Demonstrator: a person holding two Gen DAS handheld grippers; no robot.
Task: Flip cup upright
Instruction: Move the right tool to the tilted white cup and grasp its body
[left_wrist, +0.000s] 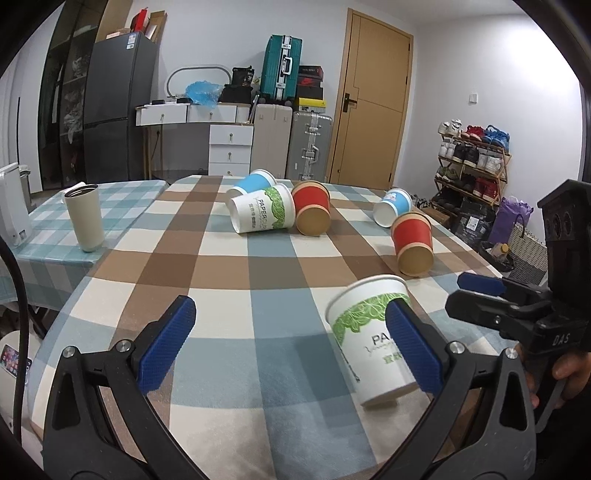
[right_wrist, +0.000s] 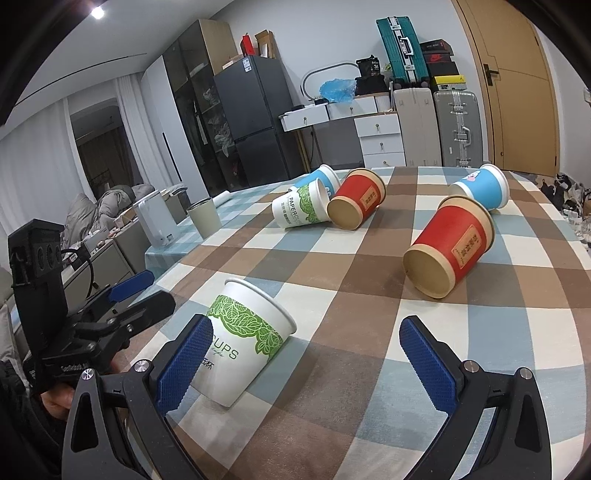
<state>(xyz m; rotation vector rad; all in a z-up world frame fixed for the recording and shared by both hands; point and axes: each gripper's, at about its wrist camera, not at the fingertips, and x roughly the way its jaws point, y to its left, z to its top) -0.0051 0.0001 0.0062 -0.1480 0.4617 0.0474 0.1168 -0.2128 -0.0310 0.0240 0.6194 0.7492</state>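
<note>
Both blue pads of my left tool (left_wrist: 295, 347) gape wide; my right tool (right_wrist: 306, 362) too, gripping nothing; the green-leaf cup (left_wrist: 369, 339) stands mouth-up, perhaps tilted, on the surface (left_wrist: 229, 280) between them; I'd ease away without nudging it; five cups beyond lie toppled, seemingly empty.

The left gripper (left_wrist: 291, 345) stands with its jaws spread wide, both blue pads (left_wrist: 168, 341) apart, low over the checked tablecloth (left_wrist: 229, 258). The right gripper (right_wrist: 306, 363) is equally wide open, also low over the tablecloth, just to the right of the left one. A hand (left_wrist: 561, 373) grasps the right gripper's handle; another hand (right_wrist: 55, 400) grasps the left's.
</note>
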